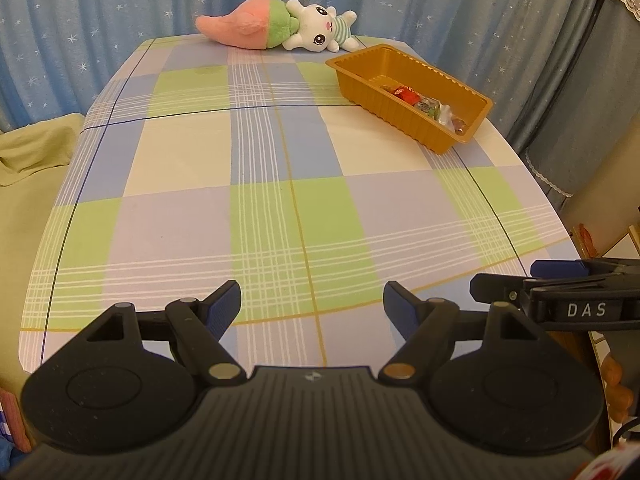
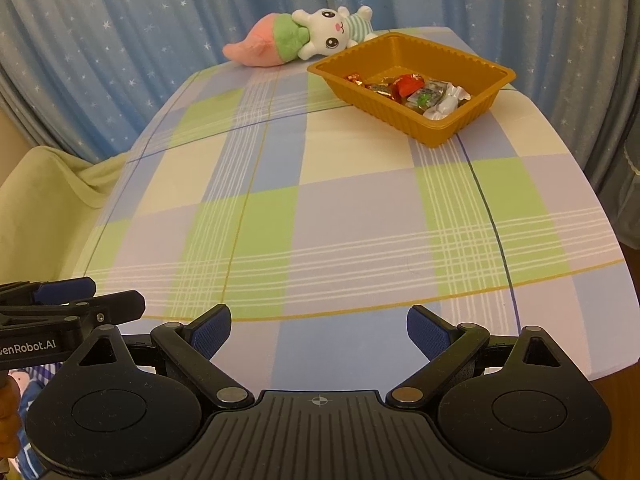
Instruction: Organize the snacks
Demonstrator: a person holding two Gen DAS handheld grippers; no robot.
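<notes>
1. Snacks, small foil- and plastic-wrapped sweets [image 2: 412, 90], lie in your ribbed amber plastic tray [image 2: 468, 116] near the tabletop's [image 2: 320, 208] far right corner.
2. Your left hand-held gripper [image 1: 312, 308] and right hand-held gripper [image 2: 319, 330] are both spread and empty at the near edge.

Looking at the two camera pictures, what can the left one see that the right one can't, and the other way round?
Only the left wrist view shows the right hand-held gripper from the side, marked DAS. Only the right wrist view shows the left hand-held gripper from the side, and a gold-wrapped sweet at the tray's far end. Both show the brown tray of wrapped snacks, the plush rabbit and the checked tablecloth.
</notes>
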